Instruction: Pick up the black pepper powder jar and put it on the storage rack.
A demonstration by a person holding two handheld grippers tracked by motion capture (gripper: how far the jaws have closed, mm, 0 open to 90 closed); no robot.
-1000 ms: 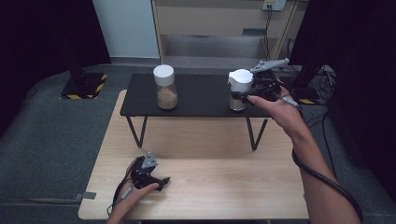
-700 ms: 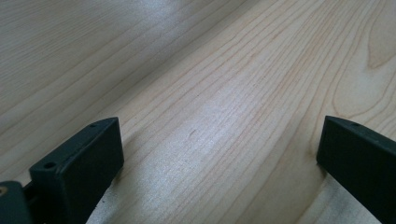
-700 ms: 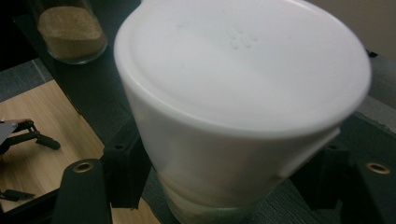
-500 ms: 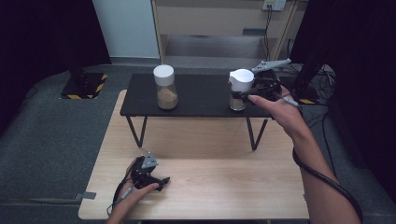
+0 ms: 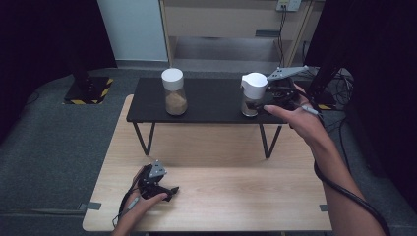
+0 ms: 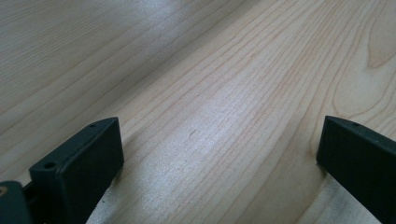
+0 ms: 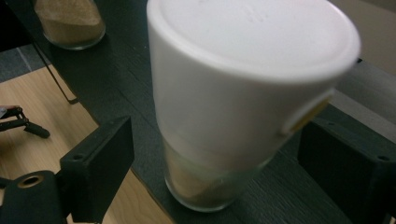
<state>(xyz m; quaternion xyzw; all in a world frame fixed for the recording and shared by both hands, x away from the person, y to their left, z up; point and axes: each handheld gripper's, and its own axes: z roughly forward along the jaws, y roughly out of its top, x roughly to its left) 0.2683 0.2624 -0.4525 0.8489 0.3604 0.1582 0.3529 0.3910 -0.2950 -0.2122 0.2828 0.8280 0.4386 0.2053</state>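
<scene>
Over the last second little has moved: the right claw (image 5: 259,104) stays at the white-lidded glass jar (image 5: 252,94) on the black shelf (image 5: 211,105), jaws spread either side of it and, as far as the close view tells, not yet touching. The jar looks slightly tilted there. The left claw (image 5: 169,191) rests open on the wooden counter (image 5: 236,189). A second jar (image 5: 174,92) stands untouched.

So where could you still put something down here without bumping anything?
The wooden table is bare right of the left gripper. The black shelf is free between the two jars. Its right end is crowded, with the right gripper around that jar.
</scene>
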